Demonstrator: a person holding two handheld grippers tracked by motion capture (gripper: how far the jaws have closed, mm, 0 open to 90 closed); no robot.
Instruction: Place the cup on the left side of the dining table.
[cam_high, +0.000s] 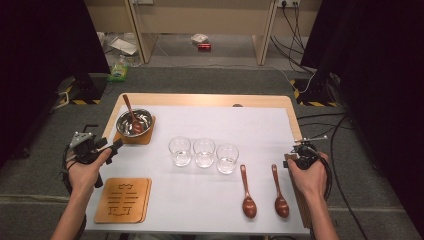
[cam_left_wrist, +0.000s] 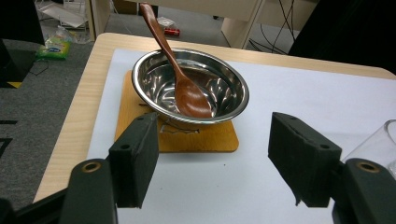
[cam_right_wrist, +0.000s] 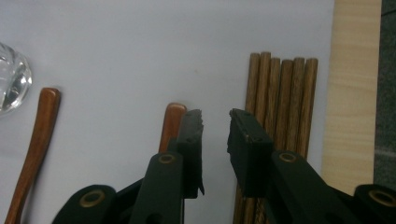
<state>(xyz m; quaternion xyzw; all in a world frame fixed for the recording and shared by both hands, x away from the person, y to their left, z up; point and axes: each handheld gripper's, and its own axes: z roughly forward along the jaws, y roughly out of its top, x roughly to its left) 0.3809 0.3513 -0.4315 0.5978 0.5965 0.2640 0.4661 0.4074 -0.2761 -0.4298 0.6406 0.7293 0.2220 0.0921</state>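
The right gripper (cam_right_wrist: 215, 122) is hanging over the desk's right edge with its jaws narrowed to a small gap and nothing between them. They are straddling bare cloth between the nearest wooden spoon (cam_right_wrist: 172, 125), whose handle end is just beside the left jaw, and a bundle of wooden sticks (cam_right_wrist: 280, 93) just beside the other. The left gripper (cam_left_wrist: 212, 149) is waiting wide open and empty near the steel bowl (cam_left_wrist: 140, 77) at the far left corner, where one spoon (cam_left_wrist: 187, 93) is already lying. Judging by that, two spoons are remaining near the front edge, so the work is looking roughly a third done.
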